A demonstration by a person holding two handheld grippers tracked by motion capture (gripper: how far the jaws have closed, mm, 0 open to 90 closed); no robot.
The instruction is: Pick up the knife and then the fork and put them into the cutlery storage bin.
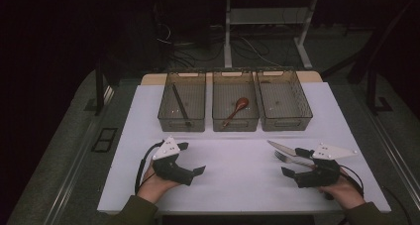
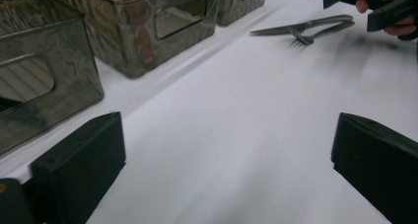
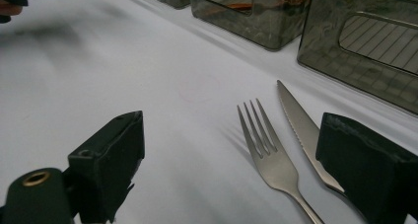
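Observation:
A steel fork point(image 1: 289, 159) and a table knife point(image 1: 280, 146) lie side by side on the white table at the right. My right gripper point(image 1: 293, 161) stands open over their handles; in the right gripper view the fork point(image 3: 268, 152) lies between the jaws and the knife point(image 3: 300, 123) runs under the right-hand jaw, with no pad pressing on either. At the left, my left gripper point(image 1: 192, 158) is open with its jaws wide and only bare table between them point(image 2: 226, 174). Across the table the left gripper view shows the fork point(image 2: 305, 36) and the right gripper point(image 2: 365, 7).
Three clear bins stand in a row at the back. The left bin point(image 1: 163, 111) holds a dark stick point(image 1: 181, 106), the middle bin point(image 1: 216, 117) a wooden spoon point(image 1: 236, 110), and the right bin point(image 1: 303, 108) looks bare inside. The white mat's front edge is near both hands.

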